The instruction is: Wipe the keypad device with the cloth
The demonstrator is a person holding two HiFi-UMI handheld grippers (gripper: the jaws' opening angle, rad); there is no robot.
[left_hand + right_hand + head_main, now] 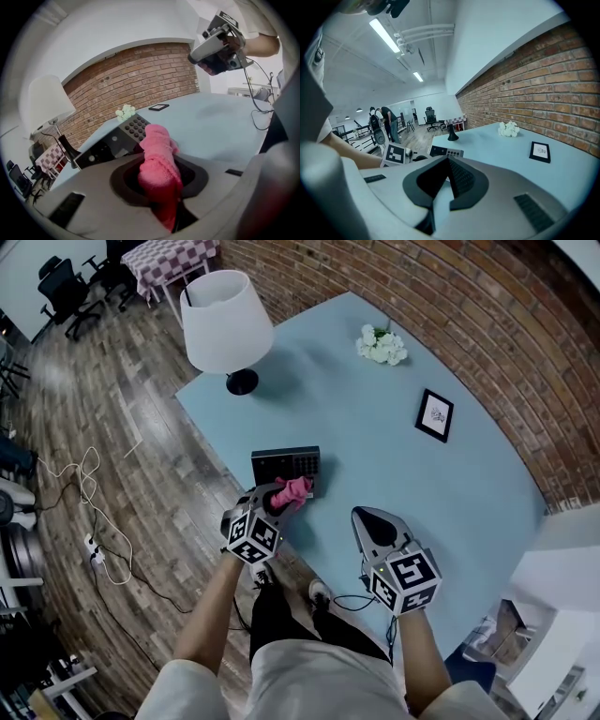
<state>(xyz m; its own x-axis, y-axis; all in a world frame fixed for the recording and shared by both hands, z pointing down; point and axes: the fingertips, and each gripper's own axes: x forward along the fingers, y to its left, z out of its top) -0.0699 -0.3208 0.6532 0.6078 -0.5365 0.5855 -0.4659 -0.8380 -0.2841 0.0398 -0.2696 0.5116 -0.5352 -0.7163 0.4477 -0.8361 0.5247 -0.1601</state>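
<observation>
While left gripper (pixel 279 499) pinches cloth (pixel 159 161) at keypad device (pixel 281 463), right gripper (pixel 364 517) fingers closed empty, per own view

It was an open office or lab floor. A brick wall (pixel 450 324) ran beside a pale blue table (pixel 375 465) with a lamp (pixel 225 324) and a picture frame (pixel 435 415). Office chairs (pixel 66 287) stood on the wood floor (pixel 141 484), where cables (pixel 84 474) trailed. Strip lights (pixel 386 35) lined the ceiling.

head view downward, gripper views low, sharing keypad (pixel 286 463).
</observation>
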